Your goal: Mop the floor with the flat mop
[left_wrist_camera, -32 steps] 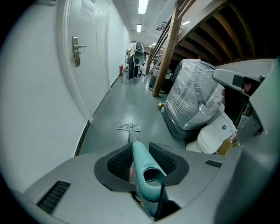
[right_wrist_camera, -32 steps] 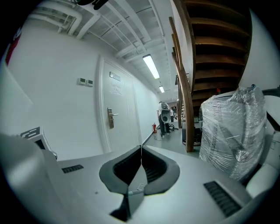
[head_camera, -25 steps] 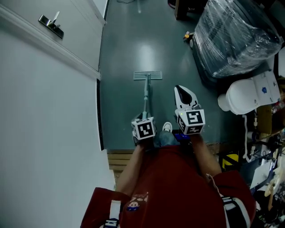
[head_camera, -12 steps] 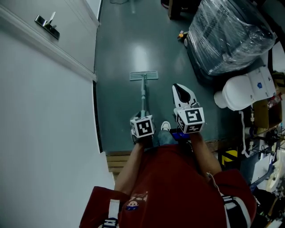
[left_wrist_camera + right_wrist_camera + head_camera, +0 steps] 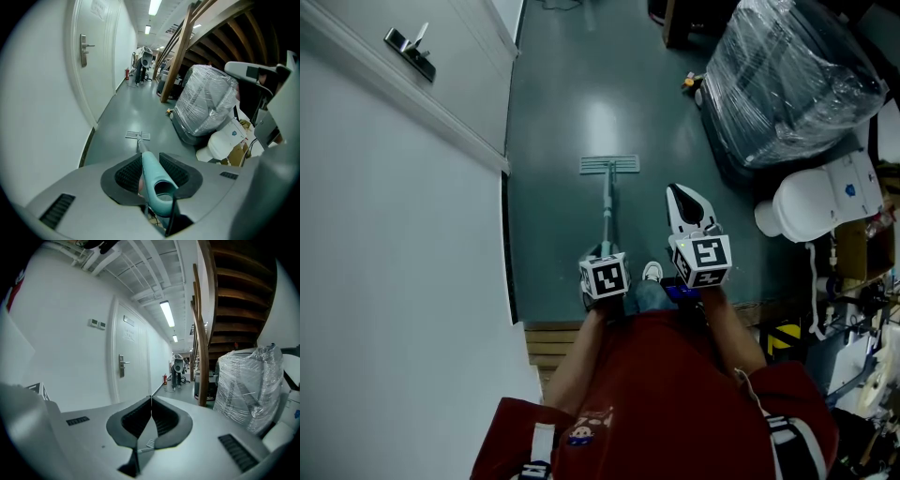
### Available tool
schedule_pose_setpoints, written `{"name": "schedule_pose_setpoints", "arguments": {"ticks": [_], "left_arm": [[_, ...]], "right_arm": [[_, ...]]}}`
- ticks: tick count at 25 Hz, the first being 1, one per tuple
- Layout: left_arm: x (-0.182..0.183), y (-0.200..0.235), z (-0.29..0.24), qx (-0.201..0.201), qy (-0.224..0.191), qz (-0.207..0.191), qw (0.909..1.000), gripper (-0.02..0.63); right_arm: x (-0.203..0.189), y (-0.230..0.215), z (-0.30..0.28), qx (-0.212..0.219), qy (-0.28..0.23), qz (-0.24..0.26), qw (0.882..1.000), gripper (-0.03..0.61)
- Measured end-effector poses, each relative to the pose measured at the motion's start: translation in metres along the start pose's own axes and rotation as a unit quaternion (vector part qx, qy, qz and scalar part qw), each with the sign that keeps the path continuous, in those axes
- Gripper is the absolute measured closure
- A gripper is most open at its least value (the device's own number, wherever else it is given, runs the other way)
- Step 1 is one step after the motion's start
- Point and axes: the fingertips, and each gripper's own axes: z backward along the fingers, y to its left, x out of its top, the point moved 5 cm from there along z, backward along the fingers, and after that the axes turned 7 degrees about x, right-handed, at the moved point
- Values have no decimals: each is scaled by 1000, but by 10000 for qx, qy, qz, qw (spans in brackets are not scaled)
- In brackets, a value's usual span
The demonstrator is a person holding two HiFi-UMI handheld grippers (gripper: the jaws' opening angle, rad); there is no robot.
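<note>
The flat mop's pale head [image 5: 609,165] lies on the grey-green floor ahead of me, small and far in the left gripper view too [image 5: 138,136]. Its thin pole [image 5: 607,206] runs back to a teal handle [image 5: 152,178]. My left gripper [image 5: 602,251] is shut on that handle, its ribbed pads [image 5: 129,174] on either side of it. My right gripper [image 5: 685,194] is held beside it, to the right, above the floor. Its jaws are shut with tips touching and nothing between them [image 5: 151,400].
A white wall and door with a lever handle [image 5: 411,50] run along the left. A large plastic-wrapped bundle [image 5: 797,70] and a white toilet-like fixture [image 5: 820,197] stand at the right. A wooden post [image 5: 177,51] and stairs rise beyond. My shoe [image 5: 652,272] shows below.
The mop head has shifted slightly between frames, first a little farther and left, then back nearer. Both grippers keep the same hold and spacing.
</note>
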Motion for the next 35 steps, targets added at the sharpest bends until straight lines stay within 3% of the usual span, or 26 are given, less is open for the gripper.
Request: {"name": "schedule_pose_setpoints", "arguments": {"ticks": [14, 24, 35], "left_arm": [[0, 16, -3, -93, 19, -154, 9998, 483], [7, 40, -18, -161, -39, -421, 9990, 483], [64, 26, -49, -191, 7, -577, 9982, 483]], "right_arm": [[0, 15, -14, -153, 112, 9, 9998, 558], [-7, 26, -16, -494, 63, -22, 9988, 558], [6, -23, -69, -460, 57, -118, 9989, 558]]}}
